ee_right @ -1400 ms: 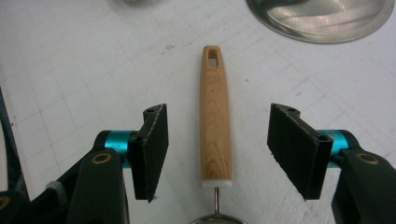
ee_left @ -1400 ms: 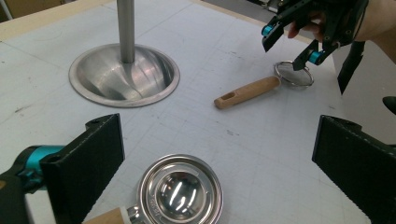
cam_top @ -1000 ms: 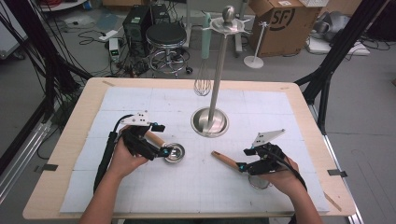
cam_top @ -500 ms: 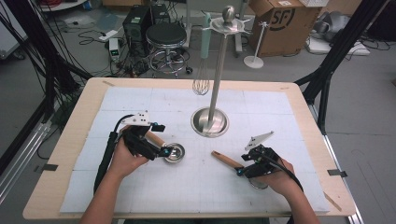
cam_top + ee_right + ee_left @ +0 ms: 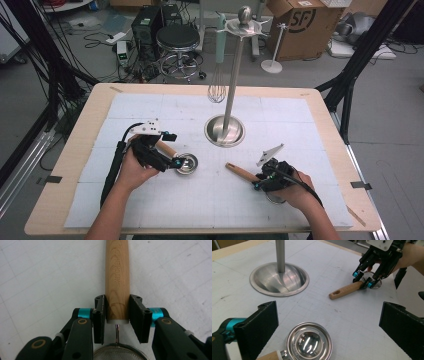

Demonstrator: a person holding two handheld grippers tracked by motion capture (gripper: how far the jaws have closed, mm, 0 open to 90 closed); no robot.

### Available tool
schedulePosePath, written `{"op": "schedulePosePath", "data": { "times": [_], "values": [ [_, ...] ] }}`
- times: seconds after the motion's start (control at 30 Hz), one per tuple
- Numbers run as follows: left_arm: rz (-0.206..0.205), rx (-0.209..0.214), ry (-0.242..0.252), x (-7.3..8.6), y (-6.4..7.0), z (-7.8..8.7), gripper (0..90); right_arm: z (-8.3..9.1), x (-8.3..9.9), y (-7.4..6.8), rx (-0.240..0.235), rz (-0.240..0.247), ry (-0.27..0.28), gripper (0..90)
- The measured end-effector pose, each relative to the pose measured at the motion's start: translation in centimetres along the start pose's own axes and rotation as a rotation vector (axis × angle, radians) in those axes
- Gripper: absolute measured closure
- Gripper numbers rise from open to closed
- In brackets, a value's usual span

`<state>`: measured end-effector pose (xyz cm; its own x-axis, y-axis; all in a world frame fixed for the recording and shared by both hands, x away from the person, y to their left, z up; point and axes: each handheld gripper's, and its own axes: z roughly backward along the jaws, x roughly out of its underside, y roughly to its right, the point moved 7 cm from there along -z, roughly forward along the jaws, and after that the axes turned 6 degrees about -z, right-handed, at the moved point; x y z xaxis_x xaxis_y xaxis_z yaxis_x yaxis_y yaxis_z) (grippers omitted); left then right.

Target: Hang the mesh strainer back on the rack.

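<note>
**Right claw pinched on the strainer handle, left claw spread over the cup**

On the wooden handle of the small mesh strainer [image 5: 117, 282] I can see faint engraved lettering running along the grain, too faint to read. The brown cardboard box [image 5: 299, 22] on the floor, at 1 o'clock beyond the table [image 5: 75, 165], carries "SF" in black.

The white gridded mat [image 5: 150, 107] leaves open room around 6 o'clock and between my two hands. The tall steel utensil stand with its round dished base [image 5: 224, 131] sits near centre, toward 12 o'clock, with a wire whisk [image 5: 216, 90] hanging from it.

My right claw [image 5: 117, 318] is pressed together on the wooden handle at its ferrule end, pads touching both sides; the strainer lies at 4 o'clock. My left claw [image 5: 329, 327] is spread wide, jaws standing either side of the shiny steel measuring cup with a wooden handle [image 5: 308, 342] at 8 o'clock, touching neither rim.
</note>
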<state>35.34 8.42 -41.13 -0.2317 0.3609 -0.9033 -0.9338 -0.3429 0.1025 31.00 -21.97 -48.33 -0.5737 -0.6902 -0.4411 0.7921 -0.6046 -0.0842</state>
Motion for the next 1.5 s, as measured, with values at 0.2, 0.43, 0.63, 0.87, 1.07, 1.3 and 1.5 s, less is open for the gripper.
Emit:
{"op": "schedulePosePath", "data": {
  "times": [0.2, 0.43, 0.63, 0.87, 1.07, 1.3, 1.5],
  "values": [
    [0.0, 0.0, 0.005, 0.0, 0.0, 0.0, 2.9, -0.2, -0.2, -0.1, 0.027, 0.03, -0.029, 61.6],
    [-0.001, 0.005, 0.008, -0.1, 0.1, 0.1, 2.9, -0.2, -0.4, -0.2, 0.031, 0.043, -0.067, 61.5],
    [0.001, 0.008, 0.011, -0.1, 0.1, 0.0, 2.9, -0.3, -0.4, -0.2, 0.022, 0.031, -0.067, 67.0],
    [0.0, 0.001, 0.008, -0.1, 0.0, 0.1, 2.9, -0.2, -0.4, -0.3, 0.025, 0.034, -0.053, 68.6],
    [0.004, 0.002, 0.012, -0.1, 0.0, 0.1, 2.9, 0.5, -1.1, 0.2, 0.042, 0.043, 0.033, 68.8],
    [0.005, 0.004, 0.011, -0.1, 0.0, 0.0, 2.9, 3.0, -2.9, 0.7, 0.015, 0.024, 0.196, 68.8],
    [0.002, 0.003, 0.014, -0.1, -0.1, 0.2, 2.9, 5.8, -4.6, 1.4, 0.001, 0.008, 0.325, 68.8]
  ]
}}
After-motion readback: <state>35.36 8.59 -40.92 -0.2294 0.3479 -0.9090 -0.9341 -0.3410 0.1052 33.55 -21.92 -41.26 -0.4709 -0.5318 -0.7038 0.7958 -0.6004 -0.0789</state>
